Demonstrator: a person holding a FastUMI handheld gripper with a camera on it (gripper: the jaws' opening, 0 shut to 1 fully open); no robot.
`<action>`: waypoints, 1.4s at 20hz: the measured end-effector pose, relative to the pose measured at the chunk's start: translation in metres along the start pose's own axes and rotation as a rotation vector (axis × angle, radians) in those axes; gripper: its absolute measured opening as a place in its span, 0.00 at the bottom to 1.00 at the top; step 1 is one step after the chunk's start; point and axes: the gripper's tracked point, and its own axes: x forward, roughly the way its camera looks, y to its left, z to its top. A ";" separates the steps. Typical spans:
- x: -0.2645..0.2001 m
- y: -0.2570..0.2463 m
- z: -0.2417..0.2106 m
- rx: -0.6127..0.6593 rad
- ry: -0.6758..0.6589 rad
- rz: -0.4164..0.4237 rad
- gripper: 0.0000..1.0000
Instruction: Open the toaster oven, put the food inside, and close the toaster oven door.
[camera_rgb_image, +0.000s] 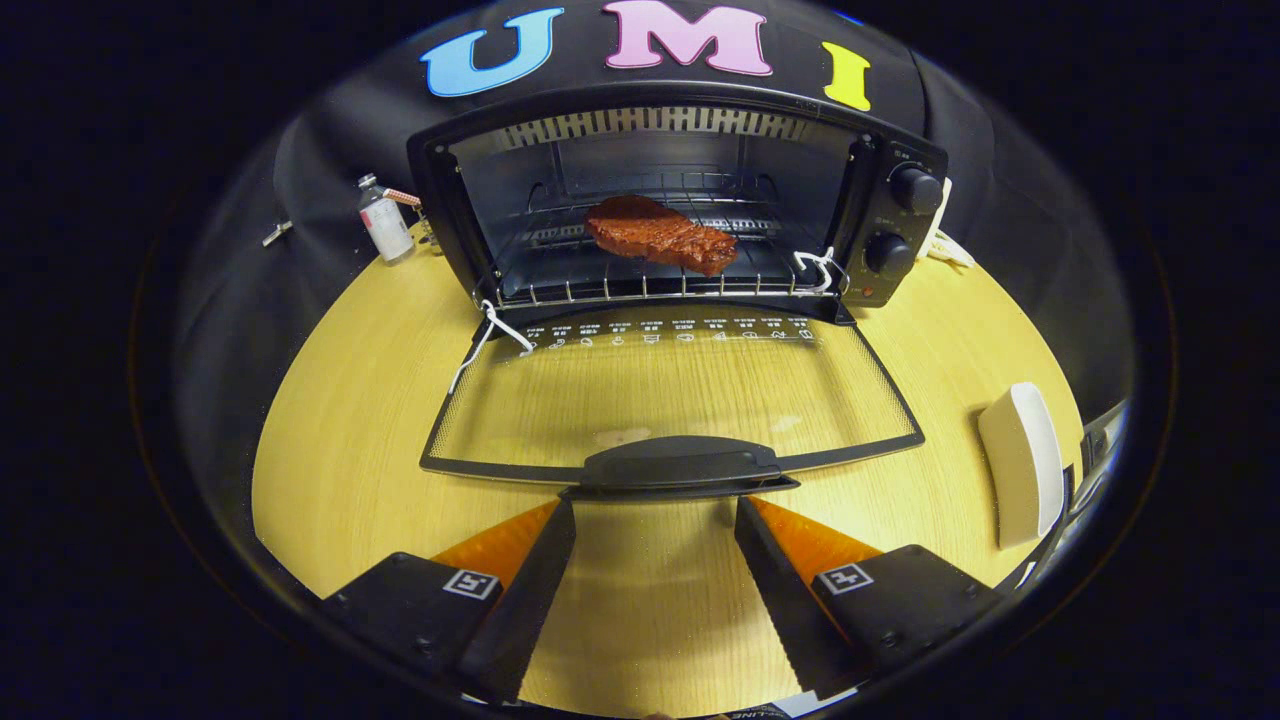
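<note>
The black toaster oven (900, 150) stands at the back of the wooden table, its glass door (670, 390) folded flat down toward me. A brown steak (660, 235) lies on the wire rack (640, 285) inside the oven. The door's black handle (680, 465) sits just ahead of my fingertips. My gripper (655, 510) is open, its tips flanking the near edge of the handle, with nothing between the fingers but bare table.
A small white bottle (385, 225) stands left of the oven near the wall. A white dish (1020, 465) lies at the table's right edge. White cords hang at both front corners of the rack. Two knobs (905, 220) are on the oven's right panel.
</note>
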 end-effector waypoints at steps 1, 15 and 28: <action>0.000 0.000 0.000 0.002 -0.002 -0.003 0.99; -0.042 0.002 0.033 0.014 -0.107 0.008 0.99; -0.073 0.013 0.123 -0.015 -0.341 0.022 0.99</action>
